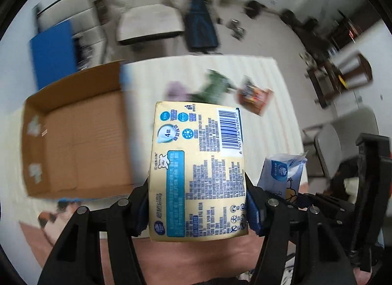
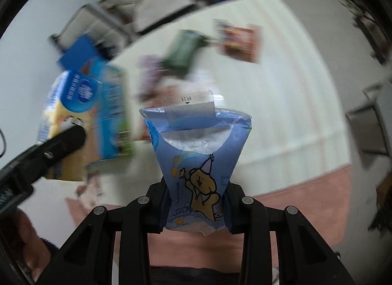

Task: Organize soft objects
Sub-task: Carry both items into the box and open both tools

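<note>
My left gripper (image 1: 197, 205) is shut on a yellow tissue pack (image 1: 198, 167) with blue print and a barcode, held above the bed. An open cardboard box (image 1: 73, 135) lies to its left, empty inside. My right gripper (image 2: 196, 207) is shut on a blue wet-wipe pack (image 2: 198, 160) with a cartoon bear, squeezed at its middle. That blue pack also shows at the right of the left wrist view (image 1: 284, 172). The yellow pack and left gripper show at the left of the right wrist view (image 2: 63, 123).
On the white bedspread (image 1: 269, 123) lie a green packet (image 1: 215, 86), a purple soft item (image 1: 176, 89) and a red-orange packet (image 1: 254, 96). A pink blanket (image 2: 306, 201) covers the near edge. A chair (image 1: 149, 20) and clutter stand on the floor beyond.
</note>
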